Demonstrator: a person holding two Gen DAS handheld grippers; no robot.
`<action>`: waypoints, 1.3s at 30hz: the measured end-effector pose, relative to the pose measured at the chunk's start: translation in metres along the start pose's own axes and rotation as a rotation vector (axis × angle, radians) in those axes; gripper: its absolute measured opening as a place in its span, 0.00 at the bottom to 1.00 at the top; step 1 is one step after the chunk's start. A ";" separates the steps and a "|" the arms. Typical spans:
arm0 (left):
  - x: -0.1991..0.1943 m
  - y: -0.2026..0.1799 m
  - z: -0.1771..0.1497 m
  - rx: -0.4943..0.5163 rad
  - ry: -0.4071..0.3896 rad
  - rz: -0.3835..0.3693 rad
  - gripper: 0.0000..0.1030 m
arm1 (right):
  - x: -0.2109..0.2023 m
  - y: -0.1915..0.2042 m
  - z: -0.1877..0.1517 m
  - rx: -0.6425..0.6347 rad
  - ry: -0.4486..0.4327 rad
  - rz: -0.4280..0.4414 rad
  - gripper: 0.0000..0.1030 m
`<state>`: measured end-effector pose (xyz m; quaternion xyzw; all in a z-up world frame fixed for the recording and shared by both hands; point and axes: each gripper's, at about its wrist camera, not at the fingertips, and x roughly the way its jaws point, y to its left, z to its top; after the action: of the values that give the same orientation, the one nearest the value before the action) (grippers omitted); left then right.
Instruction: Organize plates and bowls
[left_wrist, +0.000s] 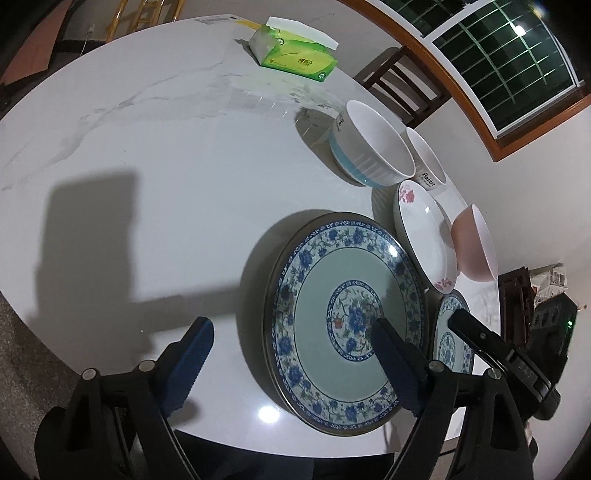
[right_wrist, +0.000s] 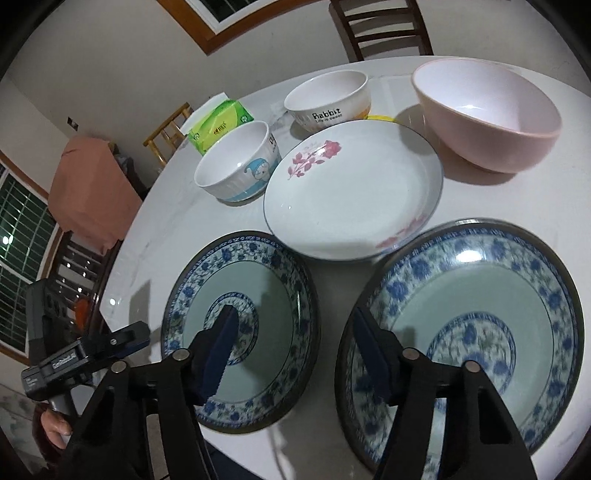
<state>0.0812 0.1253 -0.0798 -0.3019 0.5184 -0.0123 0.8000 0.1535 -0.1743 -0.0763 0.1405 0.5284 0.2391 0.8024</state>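
Note:
Two blue floral plates lie side by side near the table's front edge: the left plate (left_wrist: 332, 280) (right_wrist: 266, 295) and the right plate (right_wrist: 480, 306) (left_wrist: 448, 341). My left gripper (left_wrist: 291, 325) is open and straddles the left plate's left rim, one finger over its centre and the other over bare table. My right gripper (right_wrist: 295, 315) is open above the gap between the two plates, gripping nothing. Behind them sit a white rose plate (right_wrist: 351, 192), a pink bowl (right_wrist: 487, 114), a "Rabbit" bowl (right_wrist: 325, 99) and a cartoon bowl (right_wrist: 236, 162).
A green tissue box (left_wrist: 291, 55) (right_wrist: 218, 125) stands far back on the white marble table (left_wrist: 166, 166). Wooden chairs (right_wrist: 384, 26) ring the table. A hand (right_wrist: 51, 421) holds the left gripper's handle at lower left in the right wrist view.

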 end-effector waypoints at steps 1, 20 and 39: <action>0.002 0.001 0.001 -0.007 0.009 -0.008 0.86 | 0.004 -0.001 0.002 0.003 0.011 0.005 0.53; 0.015 0.012 0.004 -0.015 0.062 0.002 0.86 | 0.054 0.002 0.017 -0.003 0.123 0.005 0.31; 0.023 0.009 0.004 0.002 0.079 0.007 0.29 | 0.055 0.003 0.013 0.010 0.125 -0.007 0.21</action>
<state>0.0927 0.1274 -0.1018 -0.2987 0.5506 -0.0219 0.7792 0.1830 -0.1420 -0.1129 0.1275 0.5792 0.2416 0.7681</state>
